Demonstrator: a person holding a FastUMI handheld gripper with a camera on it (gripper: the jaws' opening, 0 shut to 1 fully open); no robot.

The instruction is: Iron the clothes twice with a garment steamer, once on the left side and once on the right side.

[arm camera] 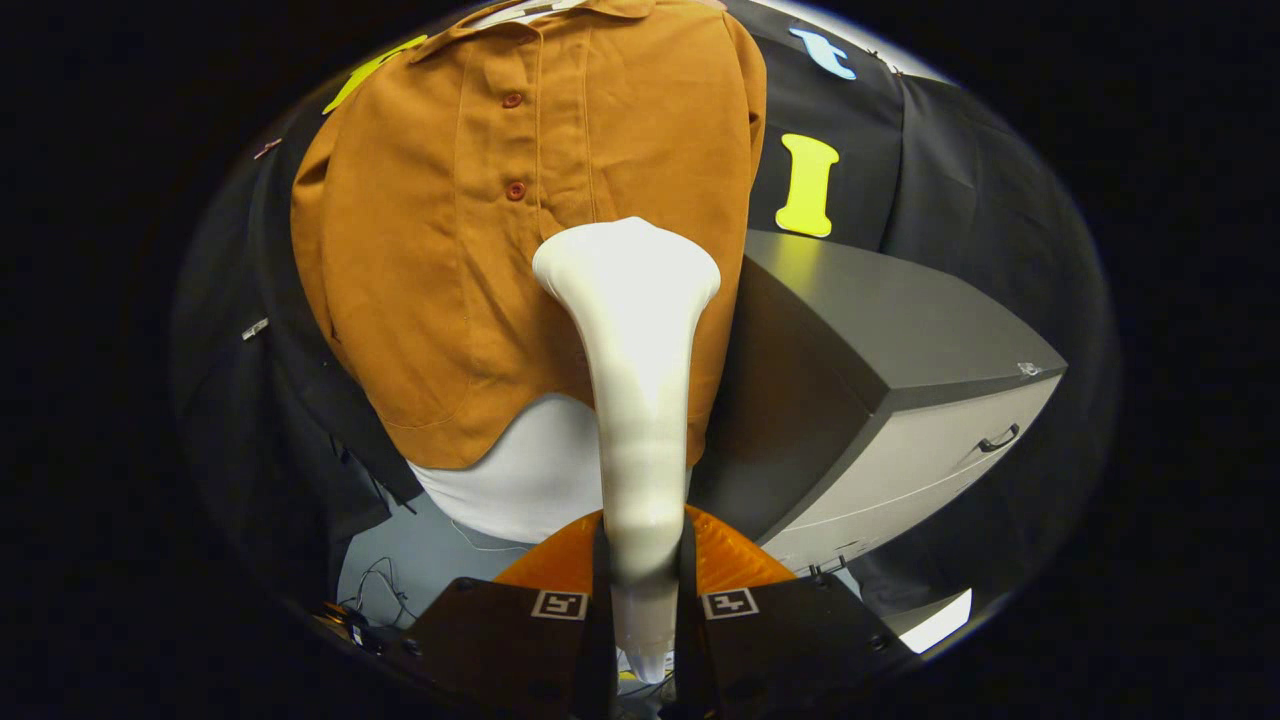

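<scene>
A grey cabinet [900,350] stands beside the brown shirt [480,260]; tongs [640,600] grasp the white steamer [635,350].

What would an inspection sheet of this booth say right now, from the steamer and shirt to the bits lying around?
Surface: pale floor below the shirt; no worktable seen.
Job's things: white garment steamer held upright, its head against the brown buttoned shirt, right of the button line. A white garment hangs out below the shirt's hem.
Clutter: nothing seen.
Gripper: gripper shut on the steamer's handle, a finger on each side.
Cables: thin wires on the floor, left of the fingers.
Surroundings: grey cabinet with a drawer handle, right of the shirt; black cloth wall behind.
</scene>
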